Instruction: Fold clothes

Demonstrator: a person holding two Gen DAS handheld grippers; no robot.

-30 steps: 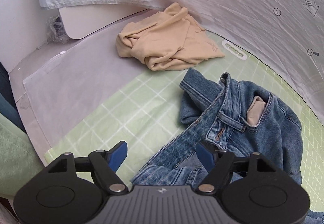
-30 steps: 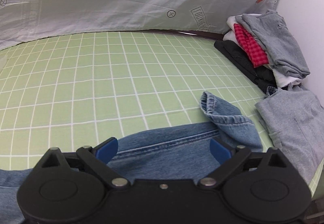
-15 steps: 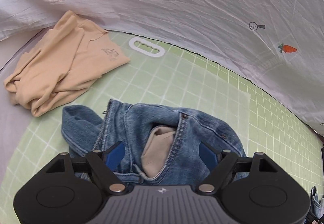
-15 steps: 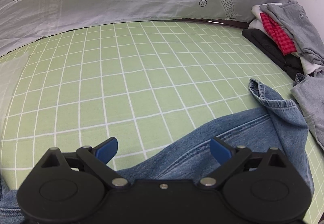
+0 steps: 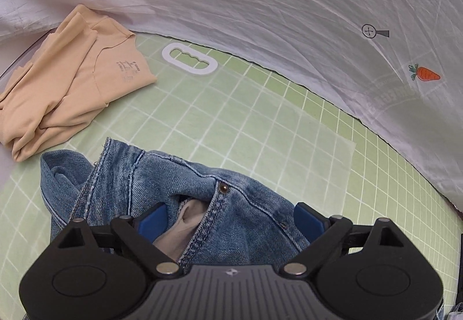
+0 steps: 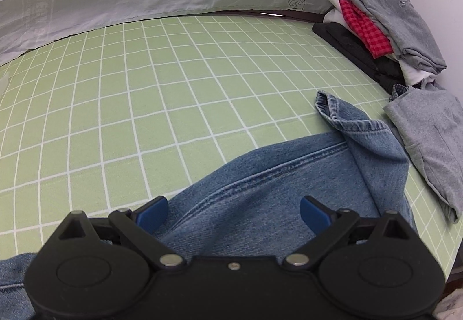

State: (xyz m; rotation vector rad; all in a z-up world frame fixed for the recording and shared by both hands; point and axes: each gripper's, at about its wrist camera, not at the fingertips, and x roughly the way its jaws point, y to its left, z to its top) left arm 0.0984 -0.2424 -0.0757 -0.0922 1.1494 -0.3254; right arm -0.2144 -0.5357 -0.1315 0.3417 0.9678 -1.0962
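Observation:
A pair of blue jeans point(image 5: 179, 184) lies crumpled on the green grid mat point(image 5: 260, 123). In the left wrist view I see its waistband, a rivet and a pale pocket lining. My left gripper point(image 5: 230, 223) is open and hovers just over that pocket area. In the right wrist view a jeans leg point(image 6: 289, 175) stretches right, its hem point(image 6: 330, 106) turned up. My right gripper point(image 6: 234, 213) is open, just above the leg. Neither holds anything.
A crumpled beige shirt point(image 5: 66, 88) lies at the mat's left corner beside a white plastic handle point(image 5: 189, 59). A stack of folded clothes point(image 6: 385, 28) and a grey garment point(image 6: 431, 140) sit at the right. A white printed sheet point(image 5: 260, 16) hangs behind the mat.
The left gripper has swung right from the jeans' fly side and moved in over the pocket. The right gripper has drifted left, then back toward the leg. Both stay open.

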